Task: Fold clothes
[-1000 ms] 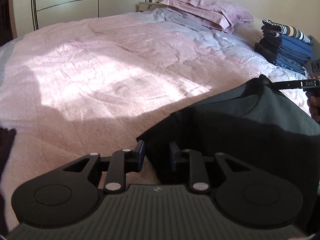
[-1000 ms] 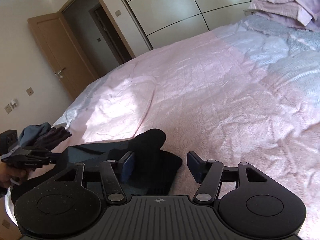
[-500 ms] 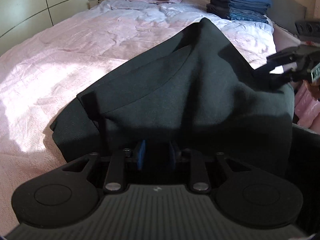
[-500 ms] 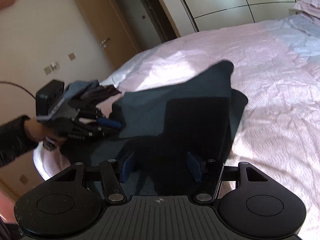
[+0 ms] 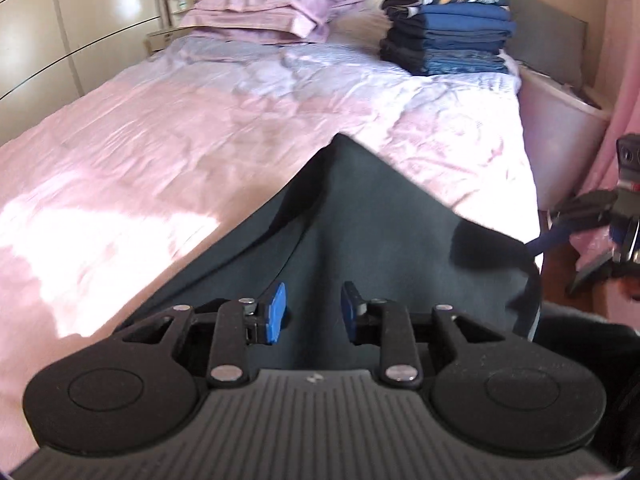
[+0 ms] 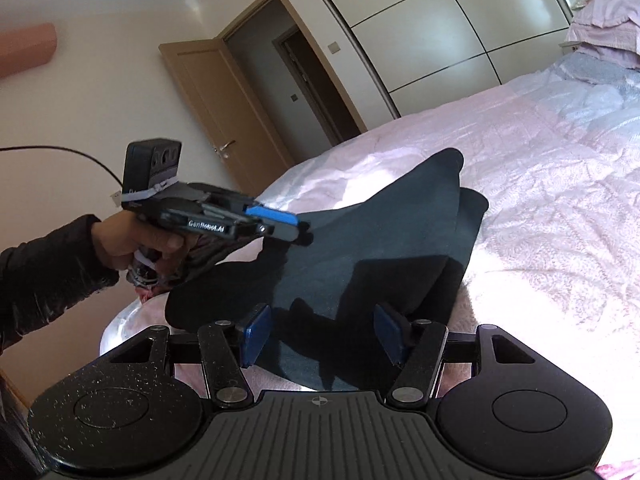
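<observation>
- A pink bed point(image 5: 200, 152) fills the room; pillows point(image 5: 276, 12) lie at its head, and a stack of folded clothes point(image 5: 448, 32) sits near its far corner.
- A pale bin point(image 5: 560, 120) stands beside the bed; an open door point(image 6: 224, 108) and wardrobe point(image 6: 440, 20) line the far wall.
- A dark garment point(image 5: 360, 232) lies draped over the bed's near edge, one corner reaching up across the cover.
- The left gripper point(image 5: 312, 312) hovers over the cloth, blue fingers point(image 5: 276, 312) spread apart with cloth between them; whether they touch it cannot be told.
- The right gripper point(image 6: 320, 332), fingers point(image 6: 254, 334) spread wide, hangs above the garment's edge, holding nothing.
- A hand point(image 6: 128, 244) in a dark sleeve point(image 6: 44, 280) grips the left tool.
</observation>
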`<state>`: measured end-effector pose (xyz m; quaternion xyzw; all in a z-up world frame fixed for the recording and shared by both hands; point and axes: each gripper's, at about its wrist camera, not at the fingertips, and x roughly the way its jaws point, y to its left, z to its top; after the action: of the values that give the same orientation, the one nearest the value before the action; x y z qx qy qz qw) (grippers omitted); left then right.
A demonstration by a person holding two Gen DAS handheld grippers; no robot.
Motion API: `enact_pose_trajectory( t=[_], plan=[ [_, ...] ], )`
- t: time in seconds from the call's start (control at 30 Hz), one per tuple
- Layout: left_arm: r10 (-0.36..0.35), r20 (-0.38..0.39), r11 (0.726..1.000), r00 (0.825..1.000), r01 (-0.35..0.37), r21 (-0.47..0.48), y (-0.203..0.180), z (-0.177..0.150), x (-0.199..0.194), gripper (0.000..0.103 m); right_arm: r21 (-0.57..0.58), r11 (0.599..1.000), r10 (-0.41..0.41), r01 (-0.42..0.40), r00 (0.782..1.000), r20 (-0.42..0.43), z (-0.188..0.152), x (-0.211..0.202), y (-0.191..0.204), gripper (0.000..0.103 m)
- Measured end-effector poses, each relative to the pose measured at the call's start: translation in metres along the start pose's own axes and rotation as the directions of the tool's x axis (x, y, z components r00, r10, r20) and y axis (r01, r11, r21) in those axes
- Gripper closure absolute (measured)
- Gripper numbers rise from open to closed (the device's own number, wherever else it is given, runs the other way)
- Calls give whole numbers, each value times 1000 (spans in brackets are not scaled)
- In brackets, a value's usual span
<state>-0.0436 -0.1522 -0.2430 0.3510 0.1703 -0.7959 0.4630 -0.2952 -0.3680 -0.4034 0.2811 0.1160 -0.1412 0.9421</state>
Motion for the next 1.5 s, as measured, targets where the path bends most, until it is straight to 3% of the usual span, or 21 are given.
enact_pose_trajectory(
  t=[0.1, 0.23, 0.37, 0.5, 0.6, 0.67, 0.73, 0.8, 0.9, 0.97, 1.0, 1.03, 1.13, 1.27, 1.5],
  plan=[
    [-58, -9, 998, 998, 58, 0, 1, 20, 42, 78, 14, 1000, 22, -22, 1000, 4, -3, 3, -5, 42],
    [-67, -83, 997, 994, 71, 41, -1, 36, 103, 71, 29, 999, 37, -36, 999, -21, -3, -1, -13, 42],
    [-116, -96, 993, 989, 114, -28, 14, 37, 112, 70, 36, 999, 3, -4, 1000, 15, 8, -8, -13, 42],
    [-113, -64, 993, 992, 110, -49, 15, 33, 87, 70, -26, 999, 39, -37, 997, 67, 21, -9, -1, 42],
    [-93, -23, 994, 995, 92, -58, 13, 30, 59, 73, -110, 993, 37, -37, 999, -5, 19, 13, 12, 42],
    [-72, 4, 995, 997, 72, -64, 14, 25, 37, 73, -167, 986, -13, -3, 995, -95, 6, 29, 13, 42],
    [-34, 15, 997, 999, 35, -72, 19, 8, 7, 72, -156, 988, -41, 23, 992, -116, -7, 33, 7, 43],
    [11, 3, 996, 1000, -11, -83, 21, -14, -23, 72, -128, 991, -52, 37, 993, -110, -10, 32, 7, 43],
    [98, -74, 992, 992, -103, -69, 15, -49, -50, 70, -139, 988, -90, 73, 989, -119, -10, 34, 15, 42],
    [178, -162, 982, 971, -185, -33, 11, -73, -48, 70, -168, 981, -122, 100, 984, -126, -11, 36, 23, 42],
    [187, -170, 980, 967, -197, -41, 11, -82, -46, 70, -178, 978, -137, 113, 982, -129, -12, 37, 27, 42],
    [188, -161, 978, 969, -200, -59, 12, -90, -46, 70, -188, 975, -149, 123, 980, -133, -11, 35, 28, 41],
    [200, -136, 972, 970, -214, -100, 13, -98, -46, 70, -232, 965, -162, 122, 974, -160, -11, 36, 36, 24],
    [225, -120, 970, 967, -234, -63, 6, -98, -48, 70, -351, 925, -228, 146, 952, -204, -17, 52, 53, 10],
    [237, -106, 969, 966, -243, -49, 3, -101, -49, 69, -404, 902, -265, 151, 933, -242, -16, 57, 60, 7]
  ],
)
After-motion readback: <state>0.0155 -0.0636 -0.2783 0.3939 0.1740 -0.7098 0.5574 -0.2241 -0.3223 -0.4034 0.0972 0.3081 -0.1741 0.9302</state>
